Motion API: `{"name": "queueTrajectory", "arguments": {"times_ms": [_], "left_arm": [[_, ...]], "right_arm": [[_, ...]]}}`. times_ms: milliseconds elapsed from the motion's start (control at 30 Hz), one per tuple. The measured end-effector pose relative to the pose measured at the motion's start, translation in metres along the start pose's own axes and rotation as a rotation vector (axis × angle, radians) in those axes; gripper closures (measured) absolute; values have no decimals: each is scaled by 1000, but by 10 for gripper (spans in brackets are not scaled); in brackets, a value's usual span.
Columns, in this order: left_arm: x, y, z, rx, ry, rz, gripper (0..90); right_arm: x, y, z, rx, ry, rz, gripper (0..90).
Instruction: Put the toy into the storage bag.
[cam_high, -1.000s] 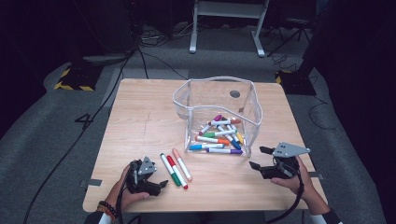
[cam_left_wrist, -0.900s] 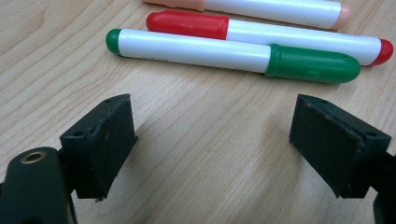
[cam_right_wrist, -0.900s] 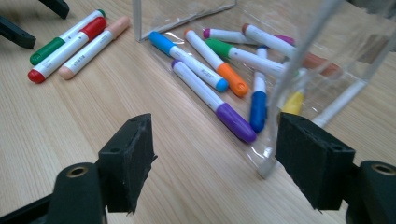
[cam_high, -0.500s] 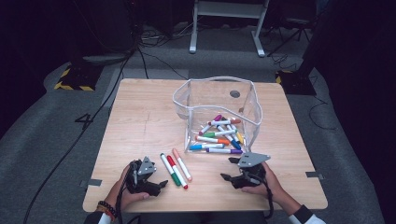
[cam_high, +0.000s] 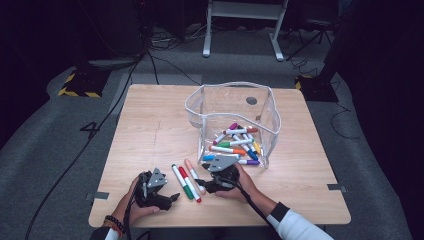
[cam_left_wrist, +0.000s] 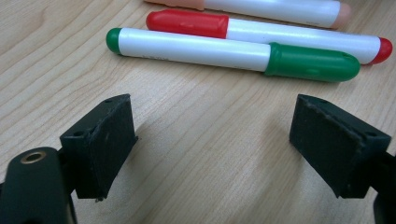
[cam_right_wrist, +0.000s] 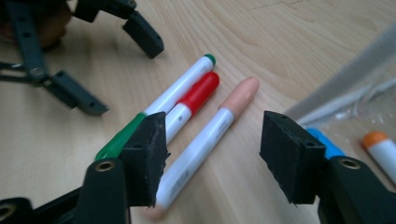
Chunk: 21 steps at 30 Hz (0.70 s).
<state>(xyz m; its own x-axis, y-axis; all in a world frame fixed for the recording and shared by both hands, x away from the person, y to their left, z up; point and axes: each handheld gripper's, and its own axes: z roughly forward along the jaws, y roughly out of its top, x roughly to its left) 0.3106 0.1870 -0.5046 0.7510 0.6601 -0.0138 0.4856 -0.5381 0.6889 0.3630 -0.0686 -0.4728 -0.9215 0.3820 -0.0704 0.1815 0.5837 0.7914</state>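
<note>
My right hand-held gripper (cam_right_wrist: 212, 154) has just been closing; its jaws straddle the peach-capped white marker (cam_right_wrist: 205, 144) on the wooden bench (cam_high: 150, 135) without pressing it. Beside it lie a red-capped marker (cam_right_wrist: 194, 102) and a green-capped marker (cam_right_wrist: 154, 112). My left hand-held gripper (cam_left_wrist: 210, 144) rests open, holding nothing, near them.

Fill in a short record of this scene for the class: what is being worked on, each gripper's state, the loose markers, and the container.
work in hand: picking a marker off the table
right gripper: open, jaws have just been closing, set astride the peach marker, fingers not pressing it
left gripper: open, nothing between its jaws, beside the markers
loose markers: peach, red marker, green marker, lying side by side
container: clear bin holding many markers
</note>
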Motion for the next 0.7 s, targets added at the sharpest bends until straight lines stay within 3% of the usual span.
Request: {"name": "queueTrajectory", "arguments": {"times_ms": [133,200,267,333,433,567,700], "left_arm": [[0,0,0,0,0,0,144],[0,0,0,0,1,0,145],[0,0,0,-1,0,1,145],[0,0,0,-1,0,1,144],[0,0,0,-1,0,1,144],[0,0,0,-1,1,0,145],[0,0,0,-1,1,0,145]], "right_arm": [[-1,5,23,42,-32,-10,502],[-6,5,32,58,-57,13,536],[-11,6,37,54,-47,41,608],[-13,9,41,75,-78,19,668],[-17,8,45,101,-71,30,694],[-21,1,41,122,-49,48,738],[-23,-13,22,128,-8,46,741]]}}
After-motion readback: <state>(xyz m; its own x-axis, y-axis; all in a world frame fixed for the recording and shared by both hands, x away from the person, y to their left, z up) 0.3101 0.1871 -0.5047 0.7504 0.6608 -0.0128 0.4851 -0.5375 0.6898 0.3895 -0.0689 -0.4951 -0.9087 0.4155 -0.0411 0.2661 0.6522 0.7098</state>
